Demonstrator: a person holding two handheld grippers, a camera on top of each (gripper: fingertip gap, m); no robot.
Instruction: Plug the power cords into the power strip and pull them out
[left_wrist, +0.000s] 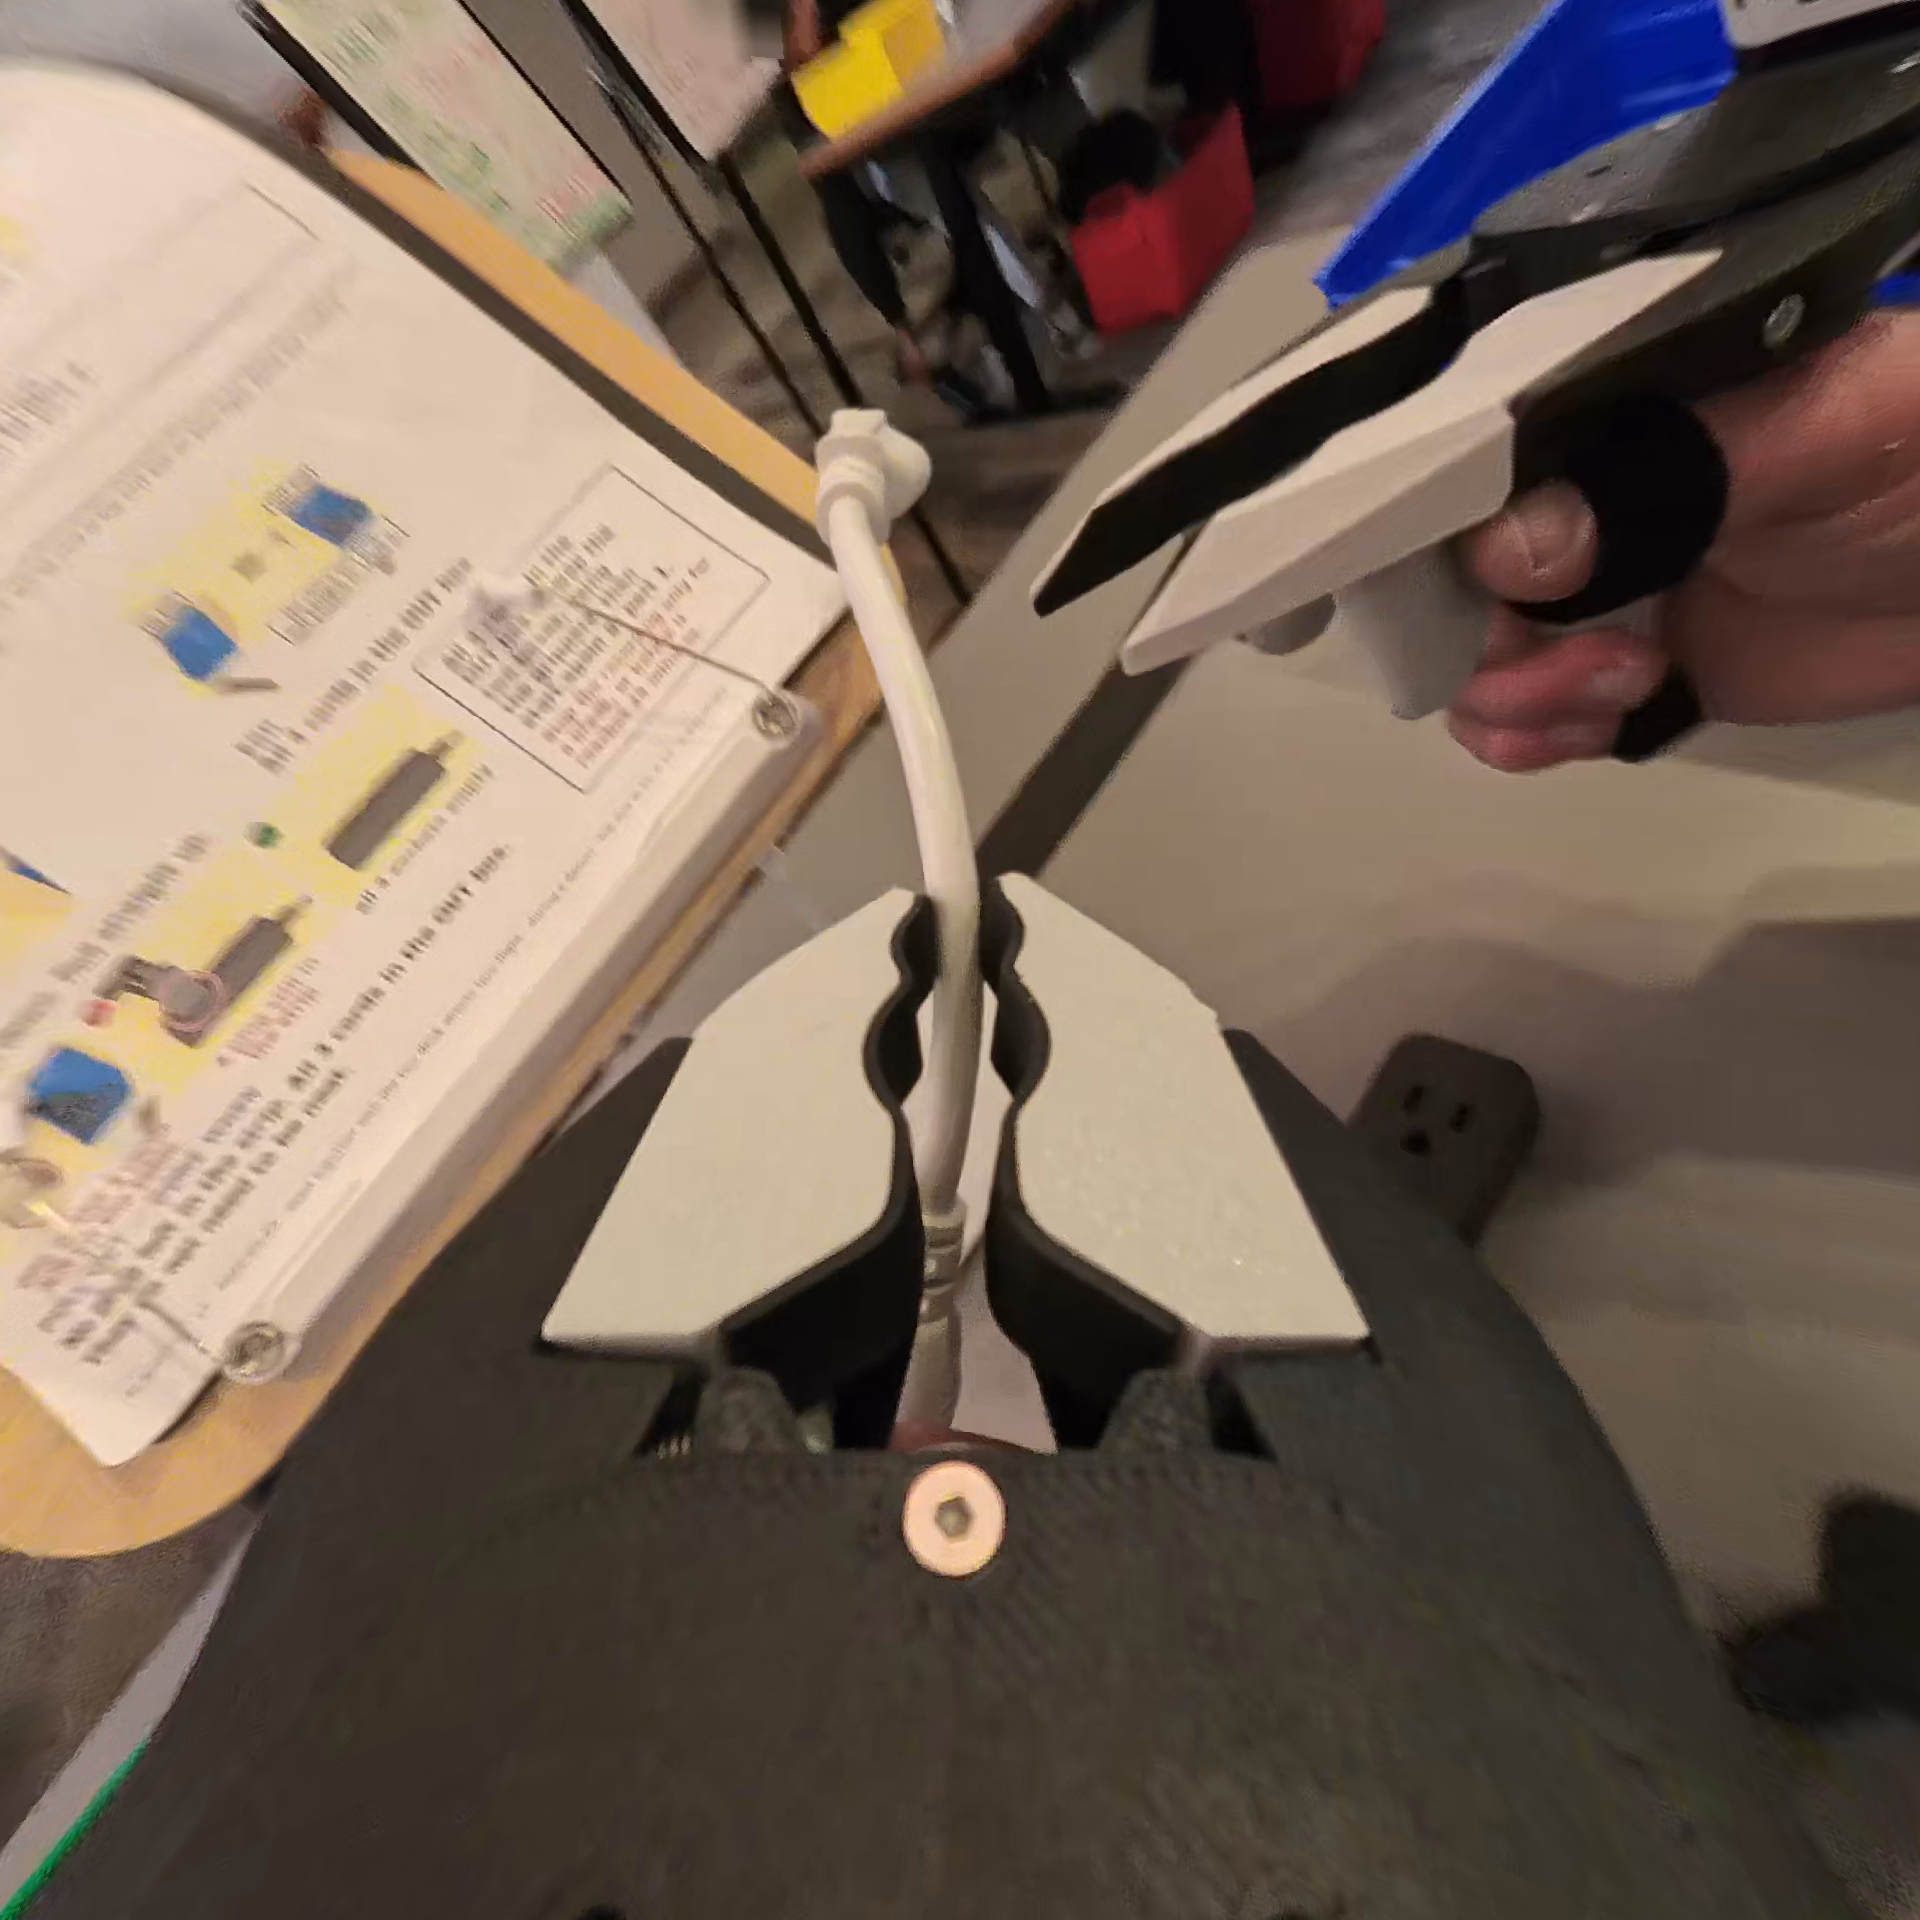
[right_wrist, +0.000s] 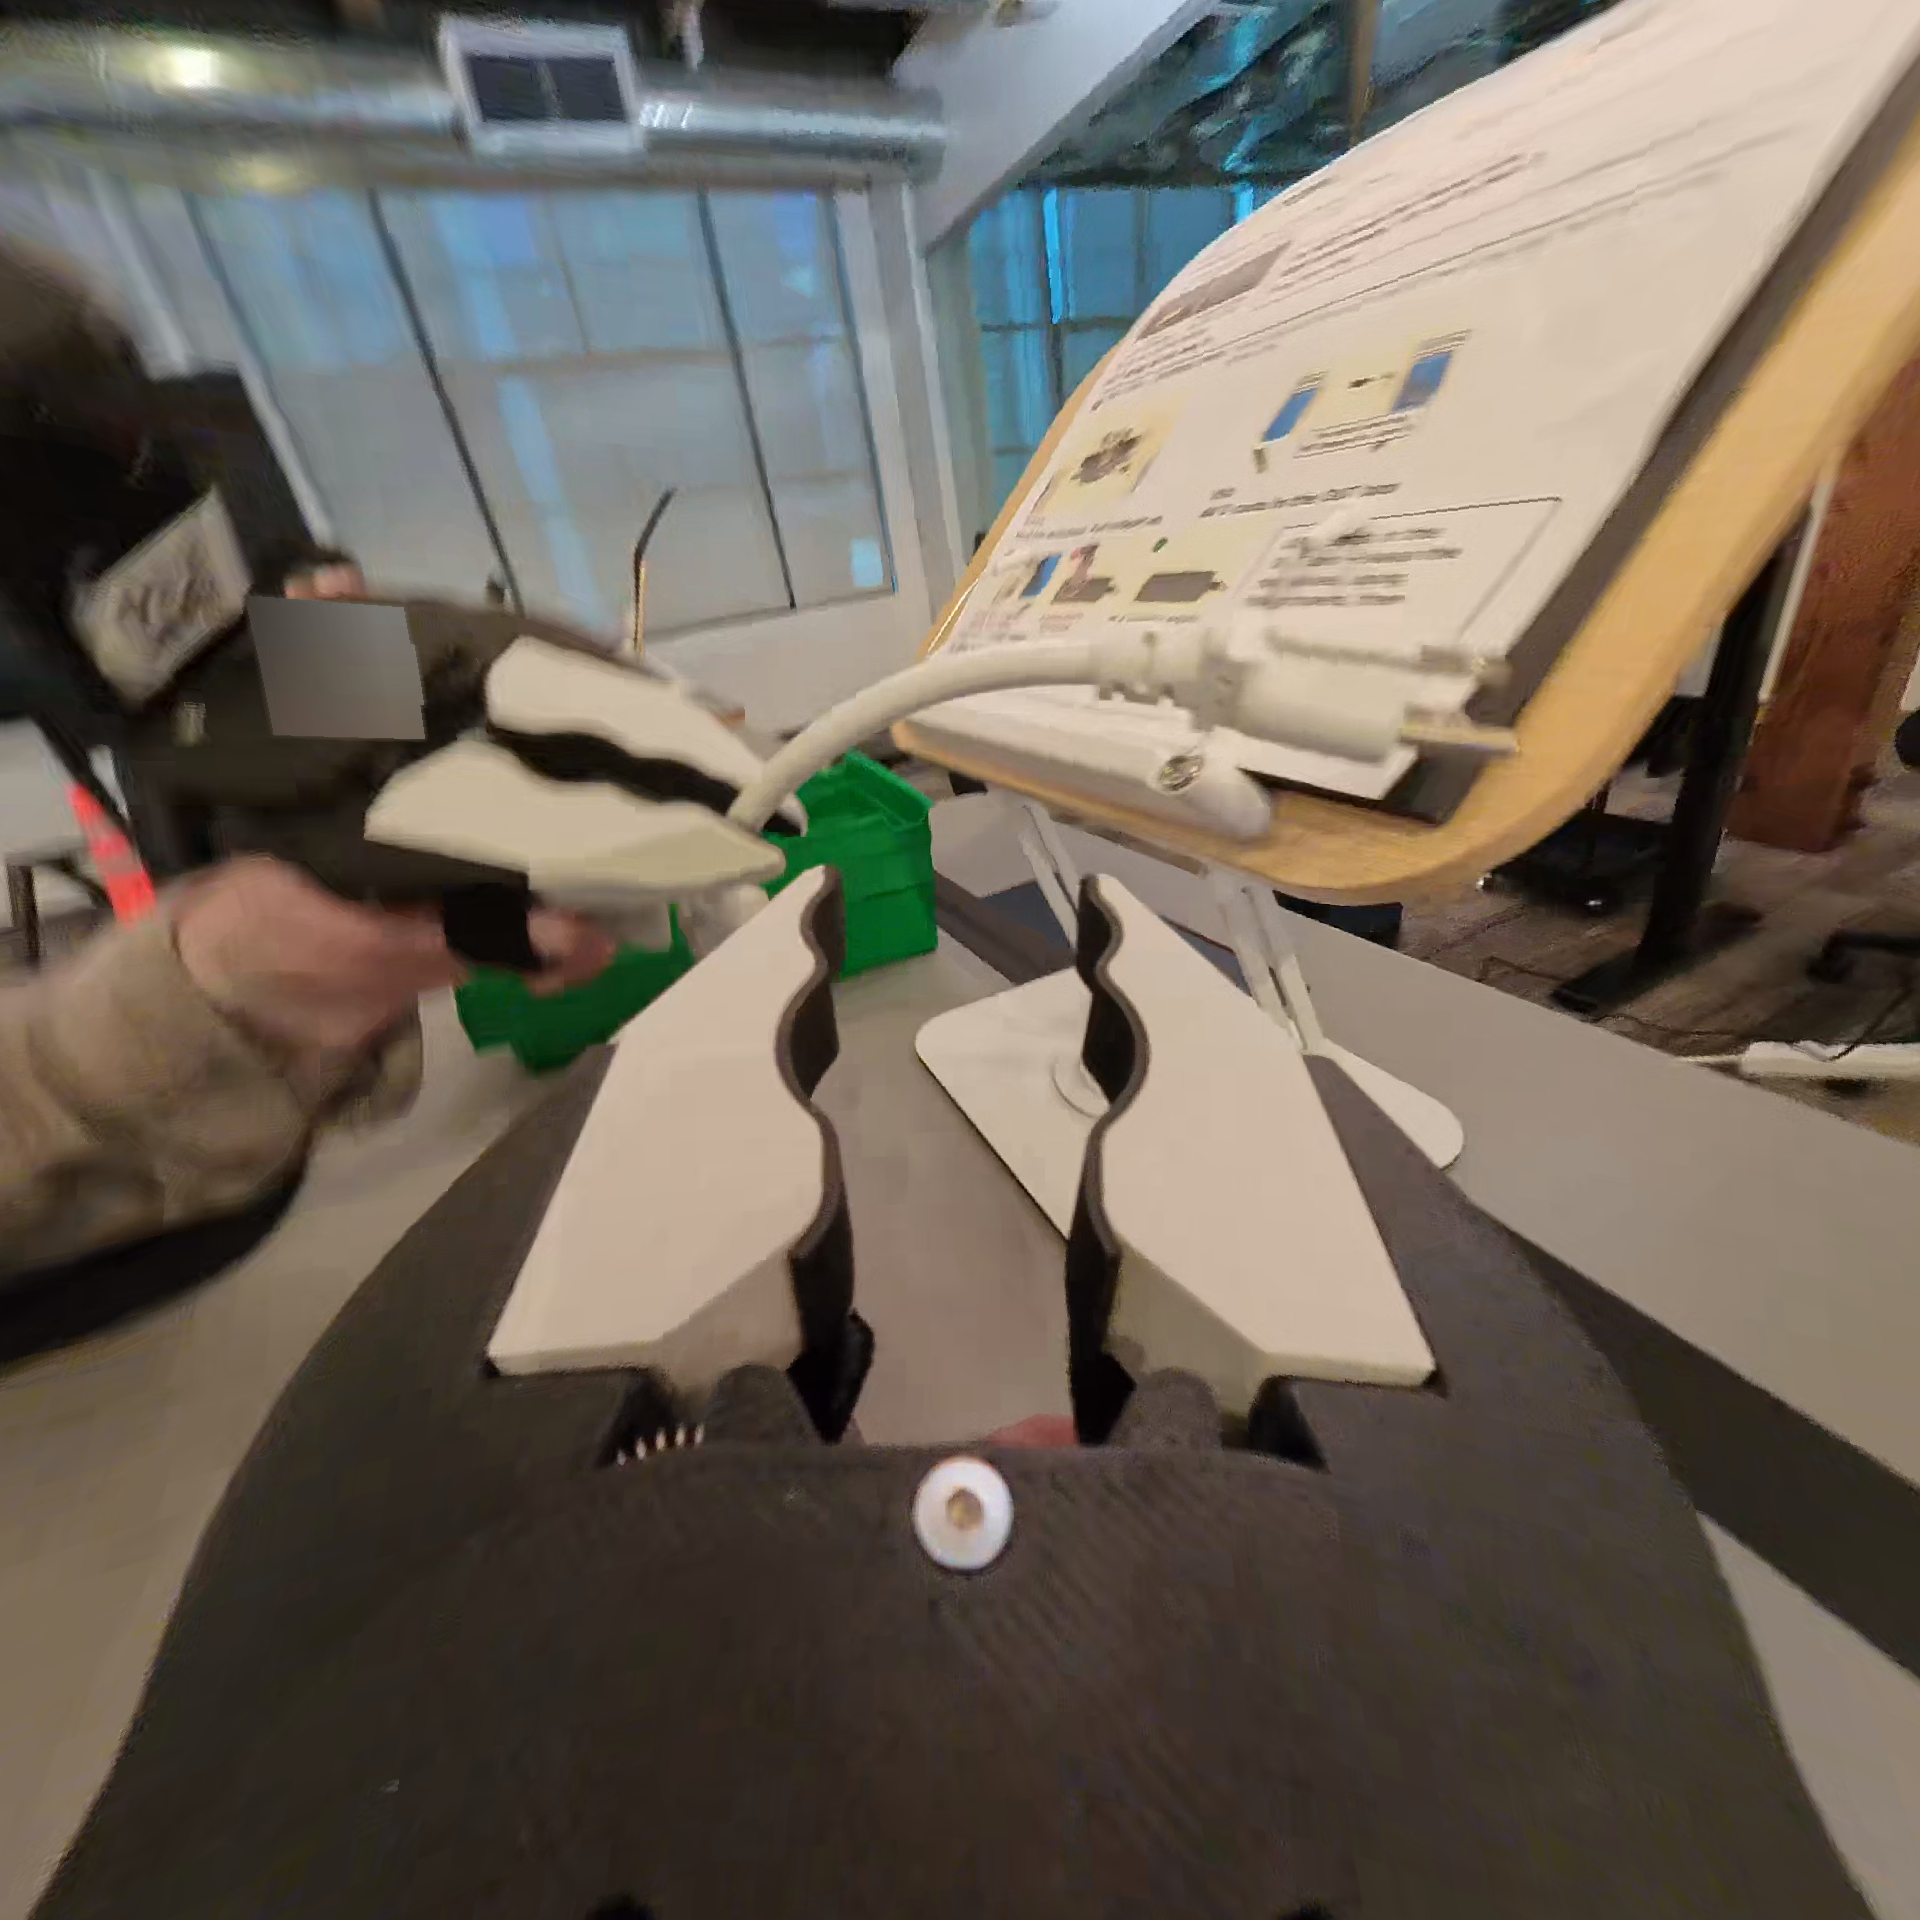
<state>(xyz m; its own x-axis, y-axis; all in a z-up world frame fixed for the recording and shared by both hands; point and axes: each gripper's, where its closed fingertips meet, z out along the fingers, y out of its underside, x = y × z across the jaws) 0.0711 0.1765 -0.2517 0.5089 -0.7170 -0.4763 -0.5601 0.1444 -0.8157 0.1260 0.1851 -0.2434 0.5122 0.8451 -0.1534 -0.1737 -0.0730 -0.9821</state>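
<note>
Left gripper (left_wrist: 951, 935) clenched on white cord (left_wrist: 935, 821) at frame centre, plug (left_wrist: 862, 462) free above, upper centre. Right gripper (right_wrist: 951, 914) released, empty (jaws parted). Power strip (left_wrist: 1449, 1127) black, lower right, on grey table (left_wrist: 1455, 831). Regrip nearer plug; align prongs squarely with socket; press straight. Count: one cord, one strip, two grippers, one instruction board (left_wrist: 312, 727) at left.

Pale grey surface (right_wrist: 1621, 1174) carries white flat-based stand (right_wrist: 997, 1049), green plastic bins (right_wrist: 883, 883), black power strip (left_wrist: 1449, 1127).
</note>
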